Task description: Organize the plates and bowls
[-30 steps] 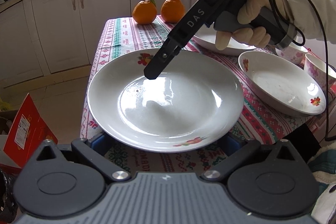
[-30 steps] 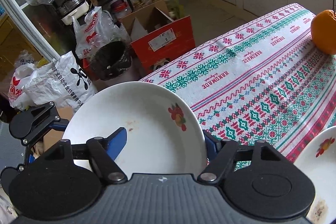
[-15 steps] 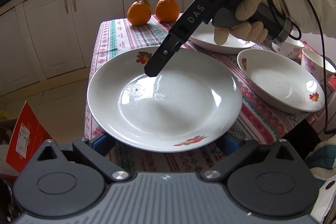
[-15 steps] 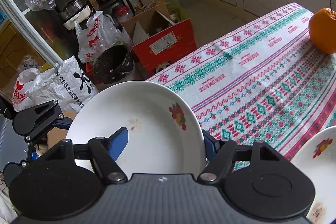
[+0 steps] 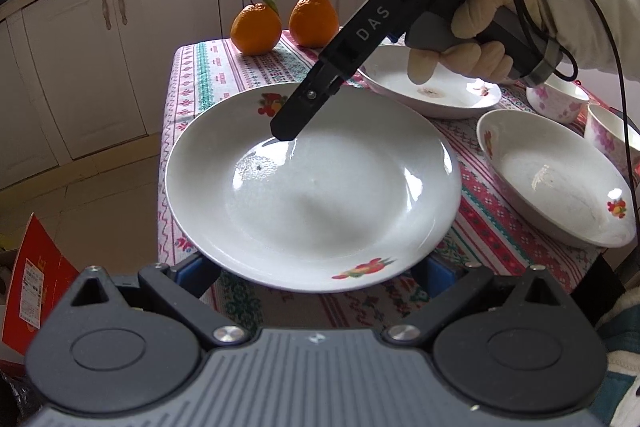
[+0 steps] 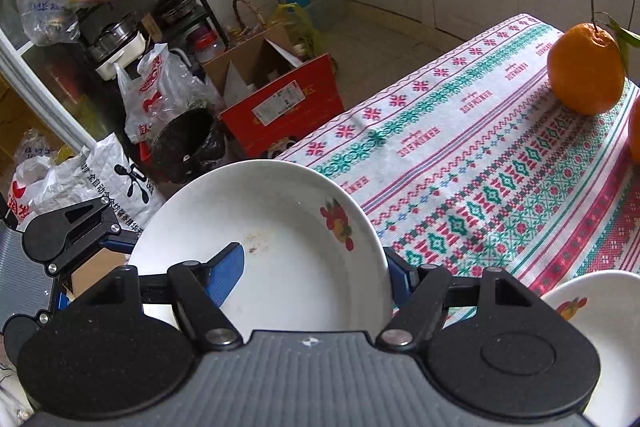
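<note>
White china fills both views: a plate (image 5: 312,187) with fruit prints is held above the surface (image 5: 224,75), off its near corner. The left gripper (image 5: 316,267) has its jaws closed on the plate's rim at 6 o'clock. The right gripper (image 6: 316,269) is clamped on the opposite rim, one blue pad (image 6: 226,277) lying inside the plate, the other hidden beneath. In the left view a gloved hand (image 5: 476,35) is seen at 2 o'clock around the right gripper's handle. A second plate (image 5: 432,95) sits at 1 o'clock, a third (image 5: 560,187) at 3 o'clock, and two oranges (image 5: 256,29) at 12 o'clock.
</note>
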